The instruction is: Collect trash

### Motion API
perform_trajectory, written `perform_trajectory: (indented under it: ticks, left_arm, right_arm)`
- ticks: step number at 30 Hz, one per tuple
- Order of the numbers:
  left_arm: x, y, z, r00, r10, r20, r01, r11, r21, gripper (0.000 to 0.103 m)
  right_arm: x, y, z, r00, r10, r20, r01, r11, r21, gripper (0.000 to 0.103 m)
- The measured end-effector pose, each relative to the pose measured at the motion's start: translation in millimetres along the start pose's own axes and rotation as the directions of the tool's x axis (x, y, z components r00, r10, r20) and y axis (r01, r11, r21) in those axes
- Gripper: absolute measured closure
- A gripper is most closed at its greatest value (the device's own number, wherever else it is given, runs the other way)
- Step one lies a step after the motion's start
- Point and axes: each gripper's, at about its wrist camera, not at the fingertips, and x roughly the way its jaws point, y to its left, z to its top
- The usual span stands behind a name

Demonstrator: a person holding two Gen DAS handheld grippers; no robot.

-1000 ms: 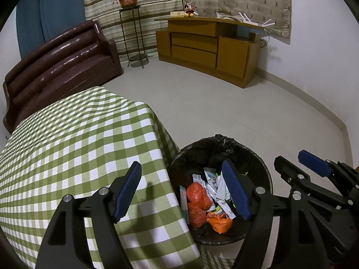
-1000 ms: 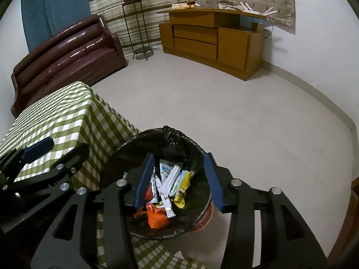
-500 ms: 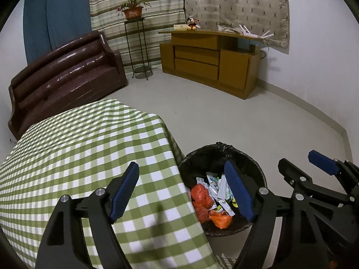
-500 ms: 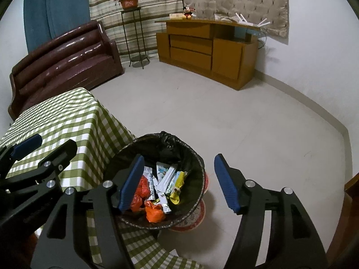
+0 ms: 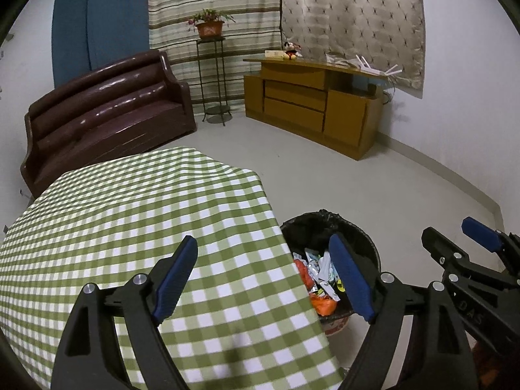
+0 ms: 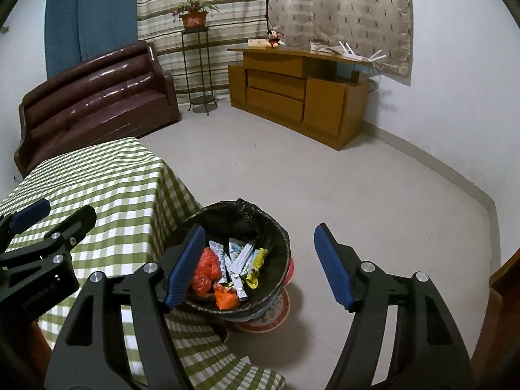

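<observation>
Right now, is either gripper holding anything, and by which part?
Nothing is held. The left gripper and right gripper are both opening, nothing between their jaws.

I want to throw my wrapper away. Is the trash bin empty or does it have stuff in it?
It has stuff in it. The bin, lined with a black bag, holds wrappers and orange bags low inside, with room above.
</observation>
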Motion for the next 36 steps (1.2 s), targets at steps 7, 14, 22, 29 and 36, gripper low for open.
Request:
perform_trajectory:
  ticks: [7, 14, 22, 29, 36]
  left_arm:
    - [-28.8, 8.4, -5.8, 0.999, 0.007, 0.048, -0.006, 1.000, -0.024, 0.020]
    - [-42.3, 9.0, -10.9, 0.997, 0.005, 0.074, -0.002, 1.000, -0.030, 0.020]
    - [-44.5, 8.6, -14.6, 0.997, 0.003, 0.081, 0.000, 0.999, -0.035, 0.020]
    - [-45.0, 9.6, -16.5, 0.996, 0.005, 0.085, -0.001, 0.999, -0.038, 0.020]
    - [-44.9, 10.1, -17.1, 0.997, 0.004, 0.081, 0.000, 0.999, -0.039, 0.020]
  right_arm:
    - [-23.6, 7.7, -3.4, 0.999, 0.006, 0.033, -0.005, 1.000, -0.026, 0.034]
    - [-44.7, 10.2, -3.4, 0.997, 0.003, 0.074, -0.001, 0.999, -0.036, 0.031]
    - [-50.3, 12.5, -5.6, 0.996, 0.004, 0.085, 0.000, 0.999, -0.044, 0.030]
    - [-50.5, 13.4, -6.0, 0.996, 0.003, 0.085, 0.001, 0.999, -0.042, 0.030]
    - [-50.1, 13.4, -6.5, 0.996, 0.003, 0.085, 0.001, 0.999, -0.043, 0.030]
